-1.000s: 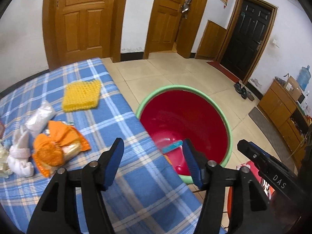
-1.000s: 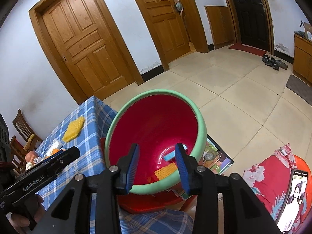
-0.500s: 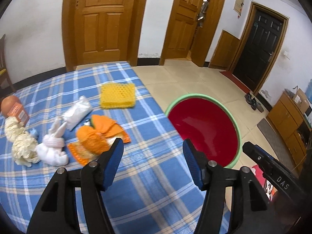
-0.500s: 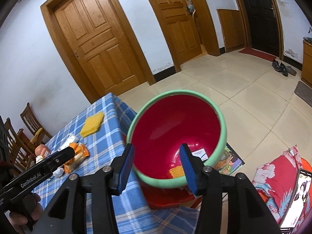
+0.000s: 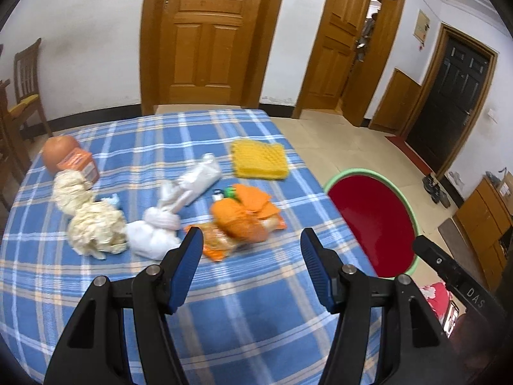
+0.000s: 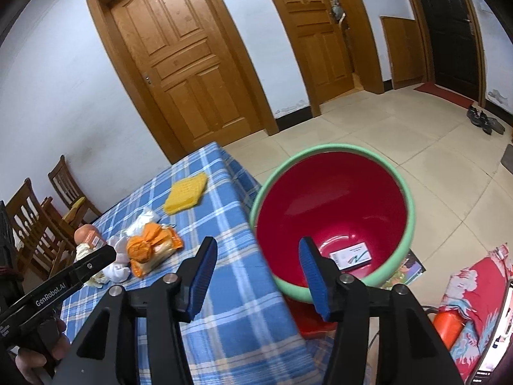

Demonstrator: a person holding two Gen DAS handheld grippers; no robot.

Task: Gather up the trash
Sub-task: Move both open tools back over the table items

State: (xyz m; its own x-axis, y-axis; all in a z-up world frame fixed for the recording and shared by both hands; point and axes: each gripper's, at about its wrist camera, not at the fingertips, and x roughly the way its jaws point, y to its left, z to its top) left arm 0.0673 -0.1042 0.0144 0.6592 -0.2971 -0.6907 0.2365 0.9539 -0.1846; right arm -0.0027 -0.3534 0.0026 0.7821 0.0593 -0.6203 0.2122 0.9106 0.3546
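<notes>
Beside the table's right edge, the right gripper is opening, empty, above the basin; the left gripper, spread and empty, has swung back toward the orange wrappers

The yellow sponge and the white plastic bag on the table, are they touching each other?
Apart. In the left wrist view, blue checked cloth shows between the yellow sponge and the white plastic bag.

My left hand-held gripper pitched down, jaws apart, nothing between them. My right hand-held gripper pitched down too, jaws opening, empty. Left one shows at 8 o'clock in right view, my fingers wrapped on its handle.
</notes>
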